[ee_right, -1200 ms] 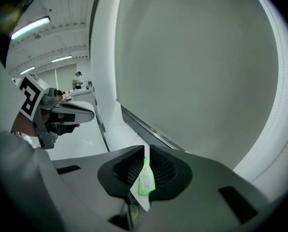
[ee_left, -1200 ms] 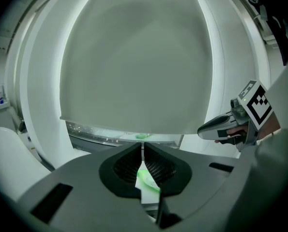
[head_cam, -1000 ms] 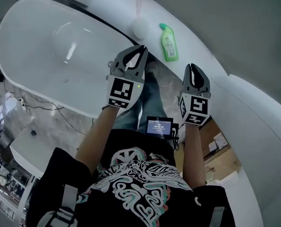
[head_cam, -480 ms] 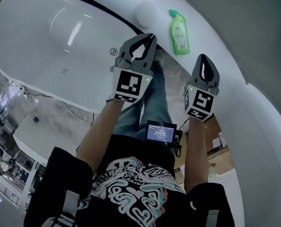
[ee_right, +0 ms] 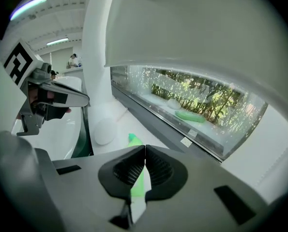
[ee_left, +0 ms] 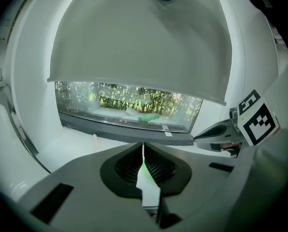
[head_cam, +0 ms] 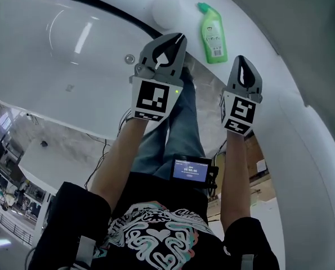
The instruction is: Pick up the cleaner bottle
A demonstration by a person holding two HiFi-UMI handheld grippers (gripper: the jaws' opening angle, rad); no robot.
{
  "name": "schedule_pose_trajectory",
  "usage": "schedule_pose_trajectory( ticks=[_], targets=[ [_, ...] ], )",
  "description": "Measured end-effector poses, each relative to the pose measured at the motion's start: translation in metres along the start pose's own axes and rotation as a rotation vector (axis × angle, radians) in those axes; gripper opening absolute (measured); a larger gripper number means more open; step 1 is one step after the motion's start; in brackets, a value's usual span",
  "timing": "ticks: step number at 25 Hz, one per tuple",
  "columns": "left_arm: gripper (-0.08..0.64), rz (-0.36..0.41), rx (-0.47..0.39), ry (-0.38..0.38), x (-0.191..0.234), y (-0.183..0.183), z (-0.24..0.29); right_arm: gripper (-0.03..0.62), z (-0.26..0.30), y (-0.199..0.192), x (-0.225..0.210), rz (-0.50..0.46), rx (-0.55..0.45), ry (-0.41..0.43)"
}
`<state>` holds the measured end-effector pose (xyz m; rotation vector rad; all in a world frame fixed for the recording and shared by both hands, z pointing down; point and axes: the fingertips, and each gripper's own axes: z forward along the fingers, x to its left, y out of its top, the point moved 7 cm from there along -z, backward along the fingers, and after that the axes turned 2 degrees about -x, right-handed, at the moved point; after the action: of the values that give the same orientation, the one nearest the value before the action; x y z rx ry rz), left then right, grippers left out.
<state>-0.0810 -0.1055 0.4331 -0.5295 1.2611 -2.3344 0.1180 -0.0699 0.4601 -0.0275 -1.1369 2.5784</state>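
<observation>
Left gripper (head_cam: 182,36) and right gripper (head_cam: 241,57) have sunk nearer the cleaner bottle (head_cam: 212,35), jaws together, seemingly empty.

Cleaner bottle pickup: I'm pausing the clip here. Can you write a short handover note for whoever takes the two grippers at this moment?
Left gripper: jaws shut, empty, held near the rim of the bathtub.
Right gripper: jaws shut, empty, the nearer one to the bottle.
Cleaner bottle: green, lying on the white ledge past the tub, next to a white round object. Neither gripper touches it.
Done: nothing picked up yet.
Left to do: open one gripper's jaws, probably the right, close them on the bottle and lift.
</observation>
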Motion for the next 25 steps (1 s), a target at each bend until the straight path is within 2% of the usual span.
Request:
schedule_pose_trajectory(
  ticks=[9, 13, 18, 19, 20, 21, 25],
  targets=[
    [0.018, -0.045, 0.055, -0.041, 0.002, -0.032, 0.037, 0.029, 0.036, -0.023, 0.013, 0.033, 0.07, 0.075],
    [0.018, -0.052, 0.075, -0.045, 0.002, -0.045, 0.051, 0.029, 0.05, -0.038, 0.012, 0.104, 0.114, 0.065],
    [0.018, -0.066, 0.101, -0.073, -0.003, -0.057, 0.063, 0.029, 0.059, -0.048, 0.006, 0.083, 0.135, 0.051],
    [0.018, -0.07, 0.107, -0.079, -0.004, -0.06, 0.066, 0.054, 0.063, -0.051, 0.006, 0.079, 0.144, 0.058],
    [0.018, -0.073, 0.113, -0.084, -0.005, -0.063, 0.069, 0.136, 0.067, -0.053, 0.006, 0.08, 0.154, 0.069],
    [0.018, -0.074, 0.121, -0.089, -0.006, -0.066, 0.072, 0.179, 0.07, -0.056, 0.007, 0.086, 0.163, 0.082],
    [0.02, -0.081, 0.143, -0.098, -0.009, -0.072, 0.082, 0.249, 0.08, -0.061, 0.012, 0.061, 0.197, 0.131]
  ],
)
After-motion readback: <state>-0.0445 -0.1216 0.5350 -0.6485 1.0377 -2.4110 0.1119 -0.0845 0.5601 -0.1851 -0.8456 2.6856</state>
